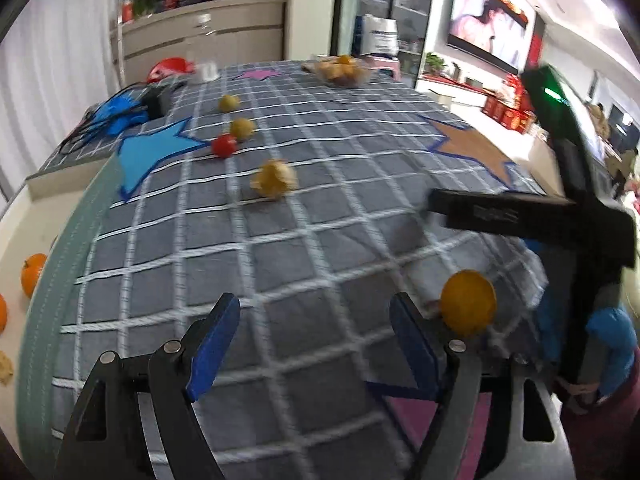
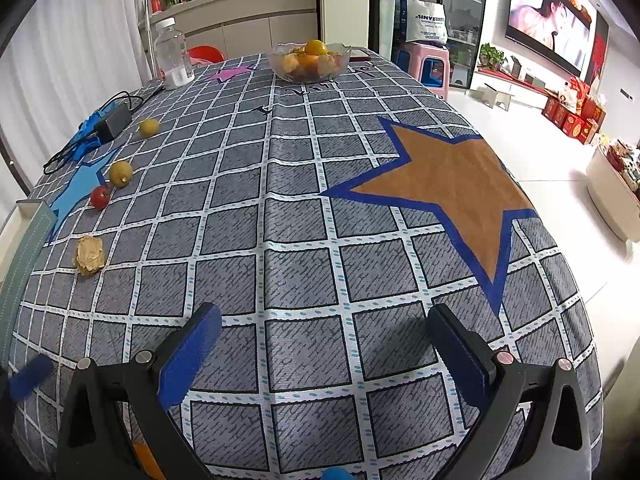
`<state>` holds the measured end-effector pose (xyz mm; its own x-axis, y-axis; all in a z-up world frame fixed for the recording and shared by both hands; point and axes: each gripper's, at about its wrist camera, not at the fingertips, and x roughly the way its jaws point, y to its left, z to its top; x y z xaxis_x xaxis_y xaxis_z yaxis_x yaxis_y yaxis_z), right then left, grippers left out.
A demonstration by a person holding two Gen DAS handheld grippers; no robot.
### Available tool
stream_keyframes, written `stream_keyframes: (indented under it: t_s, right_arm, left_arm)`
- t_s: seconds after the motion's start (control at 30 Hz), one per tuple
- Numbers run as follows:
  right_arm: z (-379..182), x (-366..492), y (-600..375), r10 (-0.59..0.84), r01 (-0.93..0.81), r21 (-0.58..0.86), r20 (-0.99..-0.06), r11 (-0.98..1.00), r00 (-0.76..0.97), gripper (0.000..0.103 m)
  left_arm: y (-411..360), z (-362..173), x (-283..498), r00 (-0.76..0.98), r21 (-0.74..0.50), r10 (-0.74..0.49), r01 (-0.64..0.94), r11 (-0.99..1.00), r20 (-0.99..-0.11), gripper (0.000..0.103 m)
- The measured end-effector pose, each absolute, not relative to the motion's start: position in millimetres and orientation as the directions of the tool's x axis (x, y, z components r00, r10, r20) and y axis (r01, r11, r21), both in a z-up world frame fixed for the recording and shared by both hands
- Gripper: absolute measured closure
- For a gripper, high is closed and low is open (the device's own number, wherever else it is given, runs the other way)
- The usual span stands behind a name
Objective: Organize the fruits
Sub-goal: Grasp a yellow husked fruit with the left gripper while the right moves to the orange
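Note:
My left gripper is open over the checked tablecloth, with nothing between its blue pads. A round orange fruit sits just outside the right finger, not gripped. Farther off lie a papery husked fruit, a red tomato and two yellow-green fruits. My right gripper is open and empty above the cloth. The glass fruit bowl stands at the far edge, holding several yellow and orange fruits. The husked fruit, tomato and yellow fruits lie to its left.
A plastic bottle and a black charger with cable sit at the far left. Two oranges lie on a white surface beyond the cloth's left edge. The right gripper's black body crosses the right side. The table drops off on the right.

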<state>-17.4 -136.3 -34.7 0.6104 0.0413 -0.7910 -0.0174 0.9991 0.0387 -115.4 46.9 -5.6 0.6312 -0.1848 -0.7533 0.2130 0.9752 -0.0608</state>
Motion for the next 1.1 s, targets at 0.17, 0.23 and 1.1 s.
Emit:
stream_keyframes:
  t_s: [0.17, 0.23, 1.1]
  right_arm:
    - [-35, -18, -136, 0.04, -0.017, 0.037, -0.791, 0.999, 0.61, 0.0]
    - [-35, -18, -136, 0.04, -0.017, 0.038, -0.791, 0.999, 0.61, 0.0]
    - [-36, -17, -135, 0.033, -0.016, 0.029, -0.793, 0.999, 0.608, 0.0]
  left_arm:
    - [17, -1, -133, 0.652, -0.032, -0.214, 0.279, 0.96, -0.727, 0.022]
    - [9, -4, -134, 0.656, -0.003, -0.199, 0.286, 0.958, -0.728, 0.022]
    - [50, -5, 0, 0.547, 0.076, 0.021, 0.078, 0.994, -0.837, 0.033]
